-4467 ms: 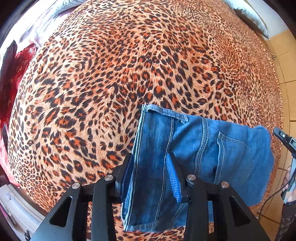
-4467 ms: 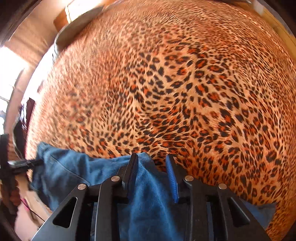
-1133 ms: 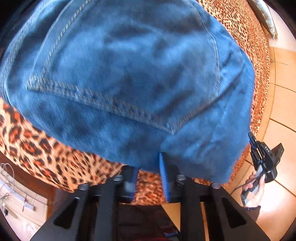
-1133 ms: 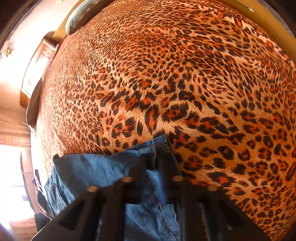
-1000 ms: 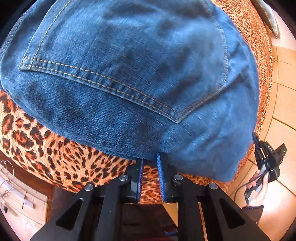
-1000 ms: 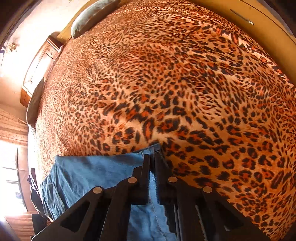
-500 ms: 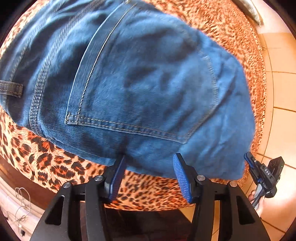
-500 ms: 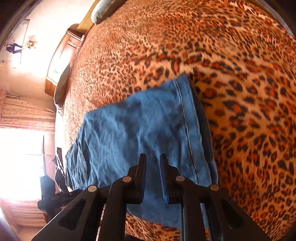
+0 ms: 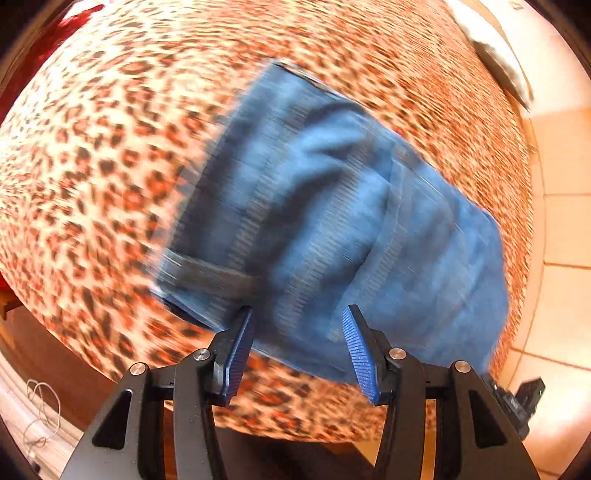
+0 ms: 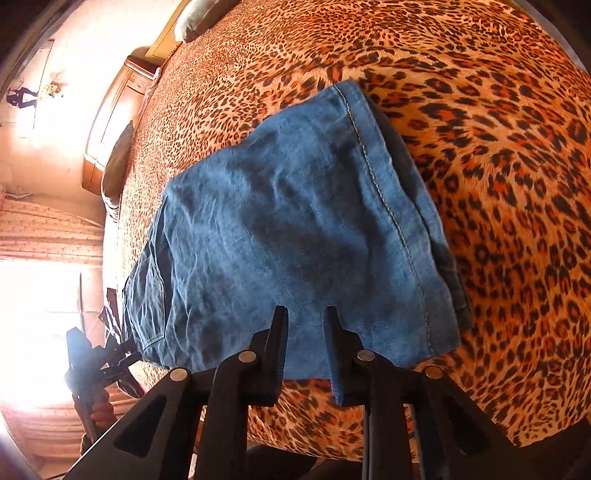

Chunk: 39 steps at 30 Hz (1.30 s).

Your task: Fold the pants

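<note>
Blue denim pants (image 9: 332,221) lie folded into a compact stack on the leopard-print bedspread (image 9: 92,166) near its front edge. The left wrist view is motion-blurred. My left gripper (image 9: 297,347) is open and empty, just short of the stack's near edge. In the right wrist view the folded pants (image 10: 295,236) show a stitched hem on the right side. My right gripper (image 10: 304,347) is open with a narrow gap, empty, at the stack's near edge. The left gripper (image 10: 99,362) appears at far left in that view.
A white pillow (image 9: 498,59) lies at the bed's far right, tiled floor (image 9: 561,221) beyond it. A red cloth (image 9: 55,33) lies at the far left. A wooden cabinet (image 10: 122,110) and a bright window (image 10: 33,314) stand past the bed.
Both grippers let go of the pants and pulled back and up. The left jaws opened wide; the right jaws opened slightly. The folded stack now lies free on the bed.
</note>
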{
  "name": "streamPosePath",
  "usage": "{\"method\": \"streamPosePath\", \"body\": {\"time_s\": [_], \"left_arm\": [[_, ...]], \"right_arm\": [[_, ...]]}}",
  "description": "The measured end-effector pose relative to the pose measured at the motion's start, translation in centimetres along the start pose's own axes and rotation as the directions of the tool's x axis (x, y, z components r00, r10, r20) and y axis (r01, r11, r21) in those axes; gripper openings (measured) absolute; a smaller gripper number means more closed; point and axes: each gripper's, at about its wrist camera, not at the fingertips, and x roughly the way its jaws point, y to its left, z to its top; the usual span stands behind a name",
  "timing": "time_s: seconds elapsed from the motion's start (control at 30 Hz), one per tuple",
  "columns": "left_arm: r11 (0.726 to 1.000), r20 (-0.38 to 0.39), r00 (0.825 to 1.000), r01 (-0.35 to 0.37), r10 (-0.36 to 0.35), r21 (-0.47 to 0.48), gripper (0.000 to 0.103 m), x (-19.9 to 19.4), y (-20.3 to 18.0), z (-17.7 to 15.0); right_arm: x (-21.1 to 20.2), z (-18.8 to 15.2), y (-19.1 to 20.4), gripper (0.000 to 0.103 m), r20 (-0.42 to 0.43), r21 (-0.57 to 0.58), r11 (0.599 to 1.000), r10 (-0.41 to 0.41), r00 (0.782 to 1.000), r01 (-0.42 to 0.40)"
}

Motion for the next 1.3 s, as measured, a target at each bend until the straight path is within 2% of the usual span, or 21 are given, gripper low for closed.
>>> {"method": "streamPosePath", "body": {"time_s": [0.1,0.2,0.33,0.37,0.4,0.47,0.57,0.67,0.73,0.83,0.93,0.97,1.03,1.17,1.3], "left_arm": [[0.997,-0.041,0.997,0.069,-0.071,-0.040,0.033,1.0,2.5,0.3],[0.994,-0.051,0.993,0.102,-0.104,-0.031,0.033,0.7,3.6,0.2],[0.996,-0.097,0.992,0.082,-0.078,0.040,0.034,-0.1,2.6,2.0],[0.994,-0.101,0.993,0.071,-0.062,0.080,0.038,-0.7,1.8,2.2],[0.990,-0.096,0.994,0.061,-0.048,0.130,0.047,-1.5,0.9,2.0],[0.967,-0.073,0.997,0.042,-0.024,0.251,0.062,-3.1,-1.5,1.7],[0.911,-0.060,0.998,0.031,-0.007,0.412,0.067,-3.9,-6.6,1.2],[0.850,-0.090,0.996,0.053,-0.006,0.524,0.074,-2.9,-12.4,0.9],[0.806,-0.132,0.991,0.072,0.008,0.588,0.075,-1.1,-17.1,0.6],[0.718,-0.181,0.981,0.080,0.065,0.691,0.075,2.6,-24.8,-0.7],[0.604,-0.154,0.977,0.034,0.148,0.796,0.075,6.2,-32.0,-2.3],[0.579,-0.149,0.975,0.027,0.164,0.815,0.075,6.9,-34.0,-2.9],[0.554,-0.168,0.969,0.039,0.183,0.832,0.075,8.5,-37.5,-3.4],[0.551,-0.206,0.951,0.046,0.232,0.833,0.076,12.7,-43.6,-3.4],[0.499,-0.206,0.936,0.038,0.286,0.866,0.076,17.7,-48.7,-3.7]], "right_arm": [[0.7,-0.5,-1.3,0.021,0.004,0.040,0.997,-0.064,0.998,0.064],[1.3,-0.9,-3.1,0.016,0.013,0.131,0.991,-0.022,1.000,0.020],[0.3,-1.2,-3.4,0.018,0.049,0.208,0.978,-0.009,0.999,-0.002],[-0.4,-1.4,-3.3,0.022,0.067,0.217,0.976,-0.007,0.998,-0.008],[-1.3,-1.7,-3.4,0.023,0.094,0.226,0.974,0.004,0.996,-0.025],[-3.1,-2.3,-3.9,0.027,0.150,0.252,0.966,0.017,0.988,-0.055],[-5.4,-3.7,-5.6,0.044,0.220,0.316,0.943,0.032,0.975,-0.102],[-6.1,-5.1,-7.4,0.045,0.272,0.384,0.909,0.055,0.961,-0.160],[-6.1,-6.1,-8.8,0.045,0.297,0.424,0.881,0.082,0.951,-0.208],[-5.4,-7.4,-10.3,0.045,0.319,0.469,0.842,0.119,0.940,-0.265],[-4.6,-8.3,-11.4,0.045,0.347,0.494,0.805,0.164,0.924,-0.328],[-4.2,-8.4,-11.5,0.046,0.354,0.497,0.796,0.177,0.918,-0.345],[-3.7,-8.7,-11.8,0.047,0.362,0.497,0.783,0.203,0.910,-0.373],[-3.1,-8.5,-12.4,0.055,0.389,0.485,0.767,0.241,0.889,-0.420],[-1.4,-7.0,-11.9,0.055,0.402,0.481,0.746,0.279,0.872,-0.461]]}}
